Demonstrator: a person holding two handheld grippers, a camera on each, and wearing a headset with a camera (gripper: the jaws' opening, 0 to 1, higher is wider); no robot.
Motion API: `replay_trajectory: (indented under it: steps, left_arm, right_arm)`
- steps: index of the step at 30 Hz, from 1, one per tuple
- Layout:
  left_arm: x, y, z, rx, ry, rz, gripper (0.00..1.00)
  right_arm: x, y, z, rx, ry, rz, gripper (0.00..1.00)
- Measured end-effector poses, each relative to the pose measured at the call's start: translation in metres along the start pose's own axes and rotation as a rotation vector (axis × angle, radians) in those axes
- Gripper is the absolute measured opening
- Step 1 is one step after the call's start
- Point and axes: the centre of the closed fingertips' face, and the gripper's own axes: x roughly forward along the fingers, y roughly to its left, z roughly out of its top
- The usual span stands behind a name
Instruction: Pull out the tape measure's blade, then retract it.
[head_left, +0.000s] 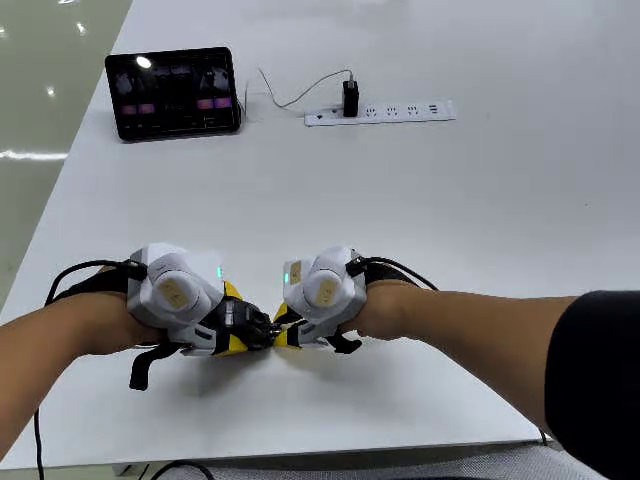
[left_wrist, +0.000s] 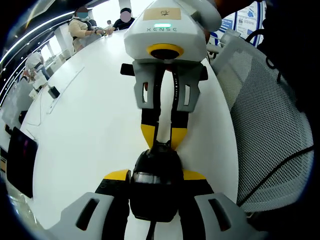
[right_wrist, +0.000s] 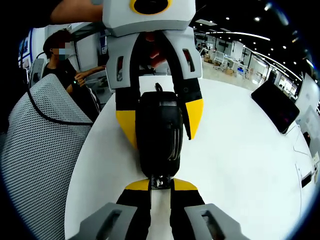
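Both tools meet low over the white table (head_left: 400, 200). The left gripper (left_wrist: 155, 176) has its fingers part-spread, clamped on the black tape measure (left_wrist: 155, 195), whose case sits between the yellow pads. The right gripper (right_wrist: 160, 186) has narrow fingers, pinched on the blade tip (right_wrist: 160, 180), which lies close against the case.

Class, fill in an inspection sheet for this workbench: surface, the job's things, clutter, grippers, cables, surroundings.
Surface: white table, glossy.
Job's things: black tape measure held between the grippers; blade barely out.
Clutter: tablet with lit screen; power strip with a plug.
Grippers: left gripper, jaws shut on the tape measure; right gripper, jaws shut on the blade hook.
Cables: white cable from plug toward tablet; black leads at the grippers.
Surroundings: mesh chair; people further along.
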Motion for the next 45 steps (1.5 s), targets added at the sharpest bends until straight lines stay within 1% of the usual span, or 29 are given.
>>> replay_trajectory:
  steps: [9, 13, 23, 37, 45]
  left_arm:
    - [0.0, -0.001, 0.001, -0.003, -0.001, 0.005, 0.32]
    - [0.001, 0.0, 0.001, -0.003, -0.001, 0.003, 0.32]
    - [0.001, 0.0, 0.0, 0.002, 0.004, -0.001, 0.32]
    - [0.001, 0.0, 0.001, 0.0, 0.008, 0.008, 0.32]
    - [0.0, -0.001, 0.001, -0.003, 0.007, 0.008, 0.32]
  right_arm:
    - [-0.003, 0.0, -0.003, -0.005, 0.008, 0.001, 0.1]
    - [-0.004, 0.0, -0.005, 0.021, 0.006, 0.005, 0.1]
    - [-0.005, -0.001, -0.005, 0.034, 0.01, 0.008, 0.1]
    - [-0.007, 0.0, -0.011, 0.047, 0.024, 0.013, 0.1]
    - [-0.01, 0.0, -0.014, 0.056, 0.026, 0.007, 0.1]
